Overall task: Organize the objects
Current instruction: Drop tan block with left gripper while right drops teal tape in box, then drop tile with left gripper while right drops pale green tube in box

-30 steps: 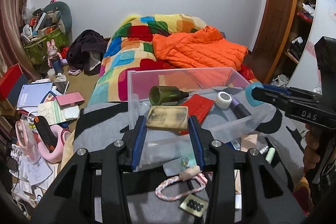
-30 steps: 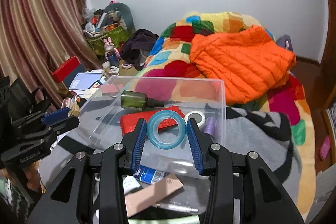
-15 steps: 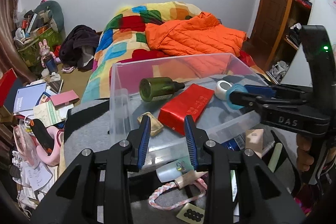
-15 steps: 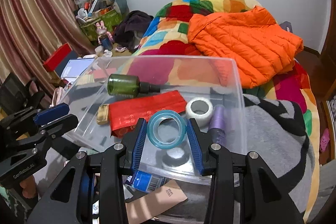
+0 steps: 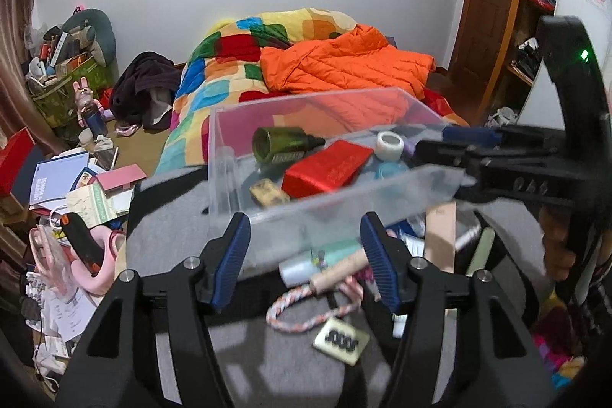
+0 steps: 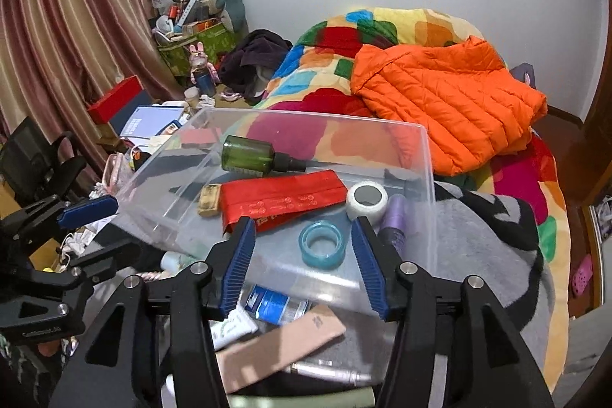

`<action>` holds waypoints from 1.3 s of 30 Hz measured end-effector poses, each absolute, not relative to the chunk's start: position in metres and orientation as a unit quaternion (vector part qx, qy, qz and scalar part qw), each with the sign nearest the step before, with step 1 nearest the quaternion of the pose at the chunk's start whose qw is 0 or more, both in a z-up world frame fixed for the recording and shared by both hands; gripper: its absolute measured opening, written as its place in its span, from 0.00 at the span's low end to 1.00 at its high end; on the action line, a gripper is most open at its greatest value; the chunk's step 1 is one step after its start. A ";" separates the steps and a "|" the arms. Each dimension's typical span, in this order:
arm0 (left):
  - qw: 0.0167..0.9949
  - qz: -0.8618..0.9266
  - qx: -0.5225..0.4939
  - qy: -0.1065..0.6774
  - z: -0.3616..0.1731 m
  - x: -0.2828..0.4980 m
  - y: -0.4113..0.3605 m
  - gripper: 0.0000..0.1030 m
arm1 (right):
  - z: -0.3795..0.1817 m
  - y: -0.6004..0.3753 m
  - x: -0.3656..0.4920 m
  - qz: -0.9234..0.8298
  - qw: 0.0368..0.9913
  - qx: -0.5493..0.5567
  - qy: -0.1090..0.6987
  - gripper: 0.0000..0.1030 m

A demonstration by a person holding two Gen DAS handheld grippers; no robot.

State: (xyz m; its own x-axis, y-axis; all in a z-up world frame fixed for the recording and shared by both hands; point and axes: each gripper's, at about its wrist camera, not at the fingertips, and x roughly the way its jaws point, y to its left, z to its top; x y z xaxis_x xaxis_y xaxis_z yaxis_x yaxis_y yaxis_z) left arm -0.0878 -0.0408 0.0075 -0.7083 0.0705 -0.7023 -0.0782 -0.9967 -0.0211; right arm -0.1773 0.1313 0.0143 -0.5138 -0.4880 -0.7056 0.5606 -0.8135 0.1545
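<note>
A clear plastic bin (image 6: pixel 428 155) (image 5: pixel 222 155) sits on a grey blanket. Inside lie a green bottle (image 6: pixel 248 159), a red packet (image 6: pixel 283 197), a small tan box (image 6: pixel 209 199), a white tape roll (image 6: pixel 366 201), a purple tube (image 6: pixel 396 217) and a blue tape ring (image 6: pixel 322 243). My right gripper (image 6: pixel 304 262) is open and empty just above the bin's near wall, the blue ring lying free between its fingers. My left gripper (image 5: pixel 306 262) is open and empty in front of the bin, above a braided rope (image 5: pixel 306 304) and a white bottle (image 5: pixel 298 270).
Loose items lie before the bin: a brown card (image 6: pixel 283 343), a blue-label bottle (image 6: pixel 275 303), a gold tag (image 5: pixel 340 341). A bed with a patchwork quilt (image 6: pixel 382 33) and an orange jacket (image 6: pixel 447 94) is behind. Floor clutter (image 5: pixel 76 186) is to the left.
My right gripper opened and dropped the blue tape ring into the bin. My left gripper, which had let go of the tan box, opened wide and drew back from the bin.
</note>
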 end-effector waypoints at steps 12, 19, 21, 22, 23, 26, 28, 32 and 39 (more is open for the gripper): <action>0.051 0.903 -0.427 -0.015 -0.033 -0.040 -0.045 0.65 | -0.008 0.179 -0.118 -0.858 0.306 0.404 0.086 0.60; 0.052 0.891 -0.451 -0.010 -0.055 -0.045 -0.032 0.65 | -0.028 0.193 -0.104 -0.832 0.329 0.440 0.078 0.65; 0.050 0.891 -0.452 -0.012 -0.057 -0.049 -0.029 0.65 | -0.032 0.195 -0.106 -0.829 0.315 0.461 0.038 0.67; 0.048 0.891 -0.451 -0.013 -0.058 -0.050 -0.026 0.65 | -0.034 0.195 -0.107 -0.830 0.306 0.465 0.023 0.68; 0.045 0.892 -0.451 -0.012 -0.059 -0.052 -0.024 0.65 | -0.036 0.194 -0.108 -0.832 0.297 0.468 0.010 0.69; 0.034 0.895 -0.445 0.001 -0.060 -0.054 -0.017 0.65 | -0.044 0.187 -0.114 -0.839 0.257 0.479 -0.011 0.69; 0.028 0.898 -0.438 0.006 -0.060 -0.053 -0.013 0.65 | -0.051 0.182 -0.117 -0.841 0.237 0.486 -0.017 0.70; 0.019 0.902 -0.431 0.005 -0.062 -0.053 -0.015 0.62 | -0.052 0.173 -0.106 -0.858 0.223 0.463 0.023 0.69; 0.024 0.906 -0.423 -0.008 -0.061 -0.047 -0.022 0.39 | -0.053 0.173 -0.095 -0.860 0.230 0.445 0.092 0.47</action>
